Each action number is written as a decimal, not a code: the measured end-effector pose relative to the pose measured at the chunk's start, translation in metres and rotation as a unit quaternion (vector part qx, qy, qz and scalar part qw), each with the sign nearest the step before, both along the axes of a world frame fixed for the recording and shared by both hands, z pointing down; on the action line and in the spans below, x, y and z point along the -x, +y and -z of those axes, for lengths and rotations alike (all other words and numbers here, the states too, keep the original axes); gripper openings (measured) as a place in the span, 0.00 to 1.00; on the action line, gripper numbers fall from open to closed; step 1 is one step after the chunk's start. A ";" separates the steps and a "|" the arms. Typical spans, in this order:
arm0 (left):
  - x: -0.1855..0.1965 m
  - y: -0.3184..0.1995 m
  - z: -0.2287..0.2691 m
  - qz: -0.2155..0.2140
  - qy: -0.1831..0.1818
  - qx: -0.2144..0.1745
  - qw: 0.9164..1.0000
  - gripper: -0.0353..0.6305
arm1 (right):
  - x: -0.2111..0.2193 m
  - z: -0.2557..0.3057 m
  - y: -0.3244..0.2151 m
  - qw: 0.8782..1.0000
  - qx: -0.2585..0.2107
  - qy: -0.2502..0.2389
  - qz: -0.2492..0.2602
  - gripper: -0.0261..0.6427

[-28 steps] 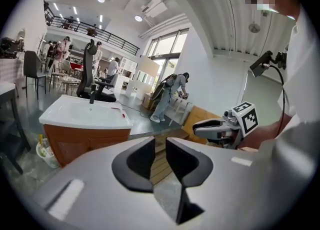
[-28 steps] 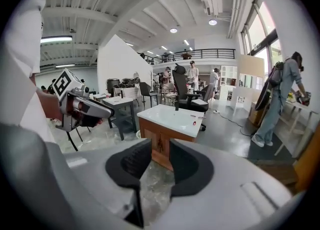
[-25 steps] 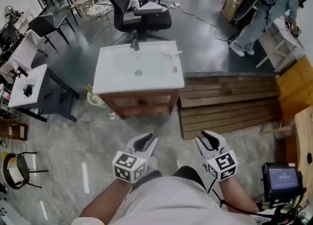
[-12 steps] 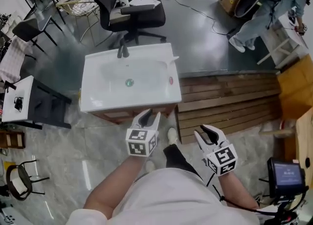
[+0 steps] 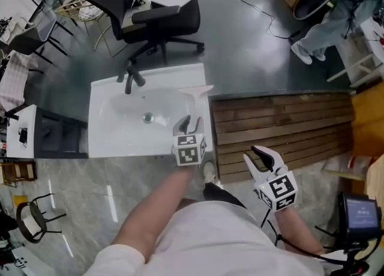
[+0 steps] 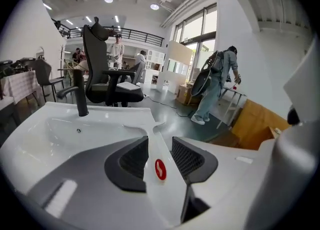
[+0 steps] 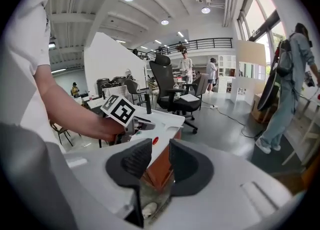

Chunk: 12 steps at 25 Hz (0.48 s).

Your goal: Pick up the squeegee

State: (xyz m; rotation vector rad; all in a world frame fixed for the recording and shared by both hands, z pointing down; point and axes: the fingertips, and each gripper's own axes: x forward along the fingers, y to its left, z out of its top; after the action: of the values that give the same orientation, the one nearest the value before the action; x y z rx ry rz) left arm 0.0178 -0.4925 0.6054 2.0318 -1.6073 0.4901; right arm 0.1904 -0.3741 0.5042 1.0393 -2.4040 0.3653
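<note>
Squeegee: a white plastic squeegee with a round red mark on its handle is laid along the right rim of the basin. Its blade end is turned away from the person and its handle end toward the front edge.
Left gripper: the left gripper is held over the front right corner of the basin. Its jaws are being opened, and the squeegee's handle is seen between the two black ribbed pads. Neither pad is seen pressed on it.
Basin: the white rectangular ceramic washbasin is carried on a brown wooden cabinet. A black metal tap is mounted at its far rim.
Right gripper: the right gripper is held to the right of the basin and apart from it, by the near edge of a slatted brown wooden platform. Its jaws are spread a little and nothing is gripped between them.
Surroundings: a black swivel office chair is placed behind the basin. A person in pale blue clothes is seen bent over at the far right.
</note>
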 end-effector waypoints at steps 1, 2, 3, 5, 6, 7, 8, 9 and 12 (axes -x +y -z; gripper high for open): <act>-0.003 -0.013 -0.008 0.006 -0.005 0.004 1.000 0.30 | -0.006 -0.004 -0.007 1.000 0.006 0.001 0.000 0.20; -0.004 -0.025 -0.016 0.012 -0.010 0.008 1.000 0.30 | -0.011 -0.008 -0.012 1.000 0.012 0.003 0.000 0.20; -0.005 -0.035 -0.024 0.018 -0.016 0.013 1.000 0.30 | -0.016 -0.012 -0.017 1.000 0.017 0.004 0.000 0.20; -0.006 -0.051 -0.040 0.031 -0.030 0.026 0.999 0.32 | -0.026 -0.020 -0.023 1.000 0.027 0.008 -0.003 0.20; -0.005 -0.057 -0.048 0.038 -0.035 0.034 0.998 0.32 | -0.031 -0.023 -0.026 0.999 0.031 0.009 -0.006 0.20; -0.005 -0.061 -0.056 0.043 -0.039 0.041 0.997 0.32 | -0.036 -0.025 -0.027 0.999 0.034 0.009 -0.011 0.20; -0.005 -0.063 -0.063 0.047 -0.041 0.047 0.997 0.32 | -0.041 -0.028 -0.029 0.999 0.038 0.007 -0.017 0.20; -0.006 -0.066 -0.069 0.049 -0.043 0.050 0.997 0.32 | -0.045 -0.029 -0.030 0.999 0.041 0.003 -0.024 0.20; -0.006 -0.074 -0.079 0.057 -0.049 0.053 0.996 0.30 | -0.054 -0.031 -0.036 0.998 0.047 -0.010 -0.039 0.20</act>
State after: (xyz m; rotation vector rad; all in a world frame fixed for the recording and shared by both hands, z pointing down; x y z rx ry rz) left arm 0.0236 -0.5666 0.6843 1.8539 -1.7055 0.6273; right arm 0.2446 -0.4104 0.5350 1.0938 -2.3452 0.5136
